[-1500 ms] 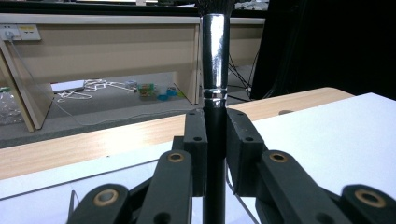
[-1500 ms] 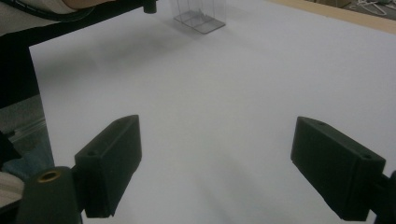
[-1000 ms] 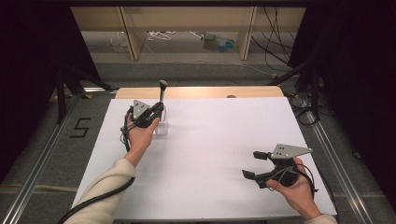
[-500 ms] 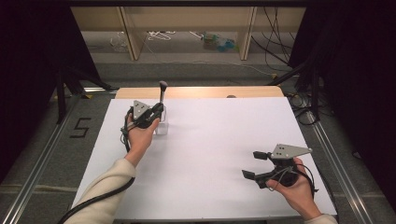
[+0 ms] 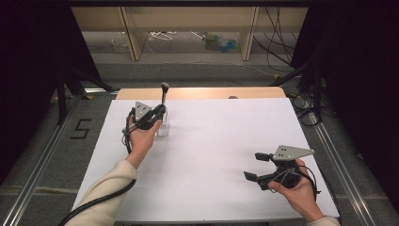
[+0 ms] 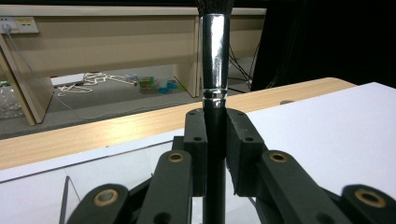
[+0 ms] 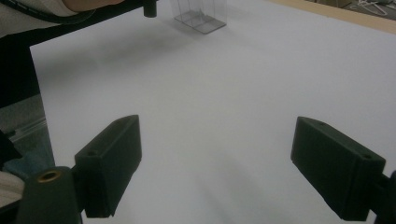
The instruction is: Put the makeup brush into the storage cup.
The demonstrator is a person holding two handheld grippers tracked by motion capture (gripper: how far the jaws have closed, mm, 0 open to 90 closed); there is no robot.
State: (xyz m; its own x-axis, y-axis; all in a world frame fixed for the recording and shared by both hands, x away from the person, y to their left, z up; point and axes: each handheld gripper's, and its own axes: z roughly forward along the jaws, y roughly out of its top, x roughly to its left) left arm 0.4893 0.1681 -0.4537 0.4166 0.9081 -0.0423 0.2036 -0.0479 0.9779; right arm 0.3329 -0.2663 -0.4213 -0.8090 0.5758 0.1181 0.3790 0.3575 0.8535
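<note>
Left gripper (image 5: 159, 114) clamped on makeup brush (image 6: 214, 79), long axis upright, directly above clear holder (image 5: 163, 129); right gripper (image 5: 258, 168) jaws wide, empty, well apart from holder, nearer table's near edge.

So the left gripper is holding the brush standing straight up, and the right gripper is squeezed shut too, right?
Not quite. The left gripper does hold the brush upright, as the left gripper view shows. But the right gripper isn't shut: the right gripper view shows its jaws wide apart over the white table, holding nothing.
</note>
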